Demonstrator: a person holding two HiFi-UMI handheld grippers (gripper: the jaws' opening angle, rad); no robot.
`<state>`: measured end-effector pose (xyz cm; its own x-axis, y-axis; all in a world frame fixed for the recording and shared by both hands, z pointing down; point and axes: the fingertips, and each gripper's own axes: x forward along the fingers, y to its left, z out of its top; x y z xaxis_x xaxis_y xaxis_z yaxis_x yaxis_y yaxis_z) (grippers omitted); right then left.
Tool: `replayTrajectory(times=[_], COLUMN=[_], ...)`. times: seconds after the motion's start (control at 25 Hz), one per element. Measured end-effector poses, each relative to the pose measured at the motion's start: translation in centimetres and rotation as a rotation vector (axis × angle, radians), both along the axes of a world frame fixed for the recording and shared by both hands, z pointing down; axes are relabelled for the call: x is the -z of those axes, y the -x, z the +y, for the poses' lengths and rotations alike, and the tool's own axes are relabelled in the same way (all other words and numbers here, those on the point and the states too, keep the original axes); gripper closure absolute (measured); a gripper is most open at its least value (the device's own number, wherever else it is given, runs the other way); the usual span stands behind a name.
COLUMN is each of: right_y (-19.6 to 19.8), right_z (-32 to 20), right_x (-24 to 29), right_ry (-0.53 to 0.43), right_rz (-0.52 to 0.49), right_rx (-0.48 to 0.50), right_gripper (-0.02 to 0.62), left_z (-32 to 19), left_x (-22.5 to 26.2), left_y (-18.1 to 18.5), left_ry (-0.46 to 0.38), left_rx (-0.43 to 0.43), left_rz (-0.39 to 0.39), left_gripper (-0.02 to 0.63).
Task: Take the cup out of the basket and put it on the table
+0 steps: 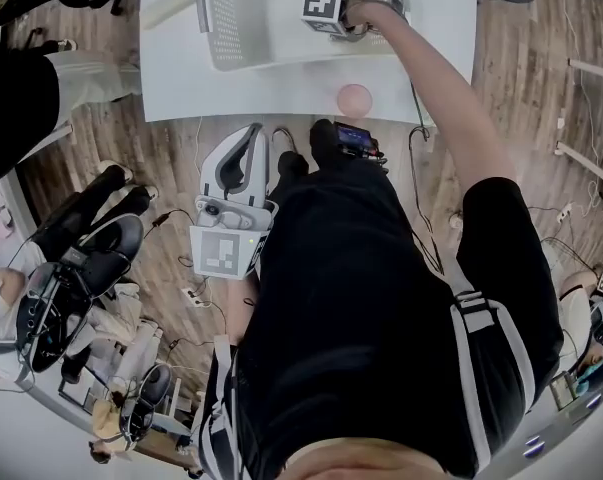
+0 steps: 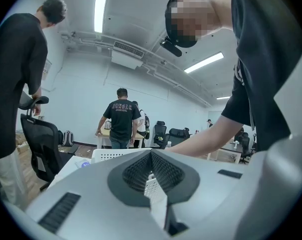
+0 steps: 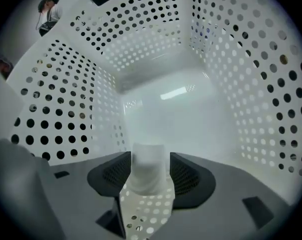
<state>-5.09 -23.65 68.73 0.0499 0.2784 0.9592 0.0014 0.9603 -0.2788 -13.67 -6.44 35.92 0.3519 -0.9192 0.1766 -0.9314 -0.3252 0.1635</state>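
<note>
A white perforated basket (image 1: 241, 18) stands on the white table (image 1: 281, 93) at the far side. My right gripper (image 1: 366, 8) reaches down into it. In the right gripper view the basket's holed walls (image 3: 151, 49) surround the gripper (image 3: 151, 156), and a small white cup (image 3: 149, 171) stands upright between the two open jaws. Whether the pads touch the cup is unclear. My left gripper (image 1: 249, 136) hangs low beside my body, away from the table, its jaws together on nothing (image 2: 151, 154).
A round pink object (image 1: 354, 99) lies on the table near its front edge. Office chairs (image 1: 81, 268) and cables sit on the wooden floor at the left. A person in black (image 2: 15, 84) stands close on the left, and others stand farther back.
</note>
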Motion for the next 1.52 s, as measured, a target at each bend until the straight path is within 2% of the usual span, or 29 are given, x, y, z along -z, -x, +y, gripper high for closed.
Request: replayTrajectory(times=[0.4, 0.6, 0.84, 1.04, 1.28, 1.36, 1.52], right_y=[-0.6, 0.1, 2.2, 3.8, 6.4, 6.2, 6.5], right_z=[1.2, 0.9, -0.5, -1.9, 0.6, 0.0, -0.6], right_x=[-2.1, -1.5, 1.5, 5.6, 12.8, 14.9, 19.1], right_ry=[0.002, 0.000, -0.043, -0.113, -0.142, -0.211, -0.314], right_rz=[0.022, -0.027, -0.151, -0.293, -0.453, -0.495, -0.663], right_rx=[0.010, -0.003, -0.034, -0.077, -0.164, -0.189, -0.217], right_gripper=[0.357, 0.359, 0.359, 0.360, 0.360, 0.360, 0.360], left_z=[0.8, 0.7, 0.7, 0.9, 3.2, 3.5, 3.2], left_x=[-0.4, -0.3, -0.1, 0.3, 2.1, 2.6, 2.9], left_y=[-0.2, -0.2, -0.2, -0.4, 1.4, 1.7, 1.2], left_ry=[0.012, 0.005, -0.005, -0.027, -0.066, -0.079, -0.096], left_rx=[0.014, 0.013, 0.007, -0.019, -0.052, -0.061, -0.085], left_rz=[-0.006, -0.013, -0.006, -0.009, -0.016, -0.021, -0.019], left_gripper=[0.586, 0.586, 0.586, 0.585, 0.585, 0.585, 0.586])
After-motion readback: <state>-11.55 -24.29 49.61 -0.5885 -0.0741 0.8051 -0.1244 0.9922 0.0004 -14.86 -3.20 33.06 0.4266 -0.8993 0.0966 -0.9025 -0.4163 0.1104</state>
